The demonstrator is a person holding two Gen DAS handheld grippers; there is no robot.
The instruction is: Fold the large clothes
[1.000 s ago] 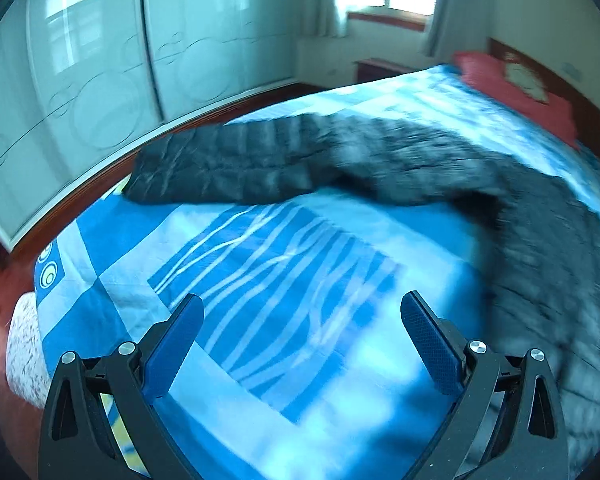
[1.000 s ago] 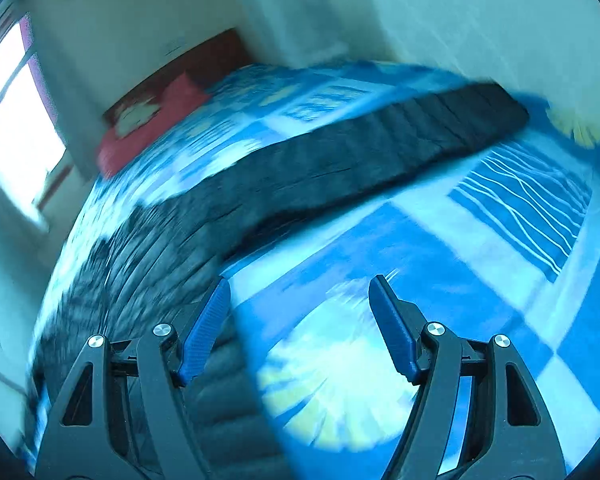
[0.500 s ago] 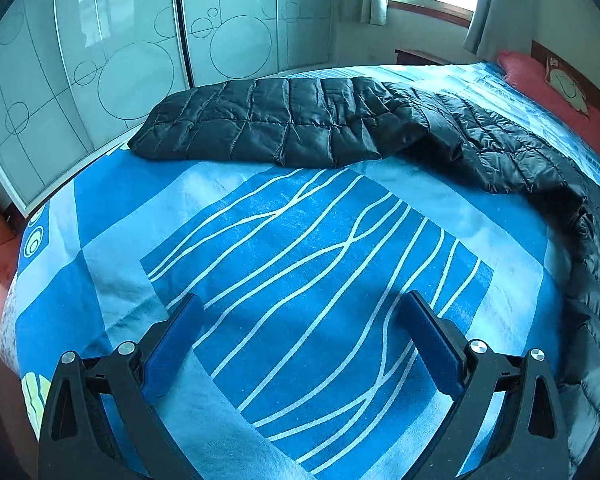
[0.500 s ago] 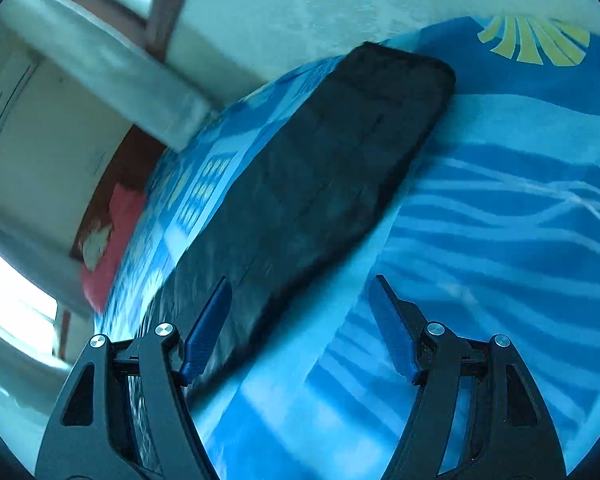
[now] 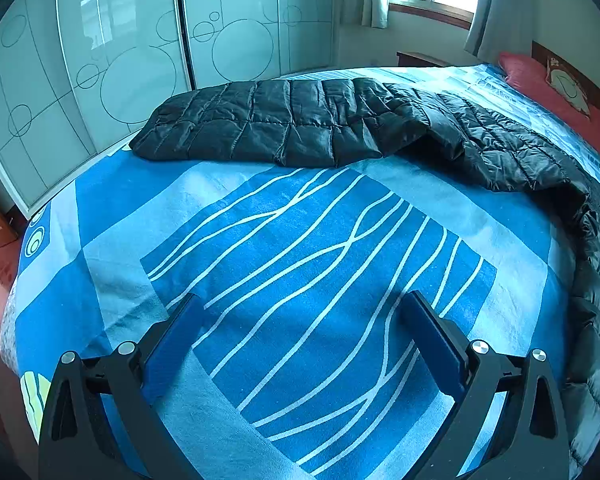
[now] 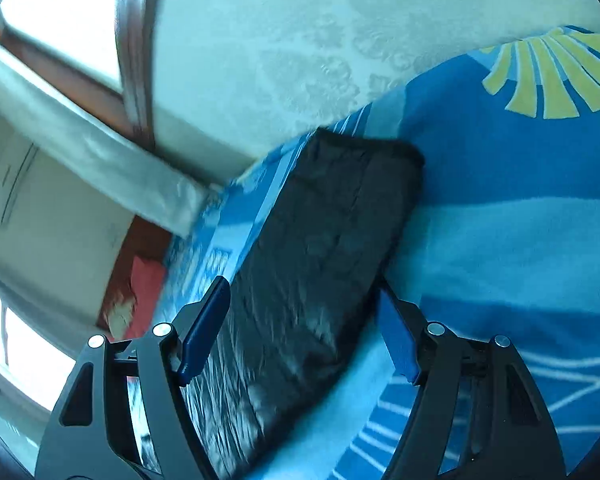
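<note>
Both grippers stand spread wide, nothing between the pads. Left gripper (image 5: 300, 316) hangs over bare blue bedspread (image 5: 260, 280), touching nothing. Right gripper (image 6: 304, 296) is over the black quilted jacket (image 6: 320, 260); dark fabric shows in the gap between its fingers, contact cannot be told, view blurred. In the left view the jacket (image 5: 300, 120) lies stretched across the far side of the bed, one folded end flat near the wardrobe doors (image 5: 100, 60), the rest trailing down the right edge. Red pillow (image 5: 548, 80) sits at the headboard. Versus a second ago: left view is sharper and slightly lower; right view has rolled hard and swung, so the jacket now runs up between its fingers rather than across the frame.
</note>
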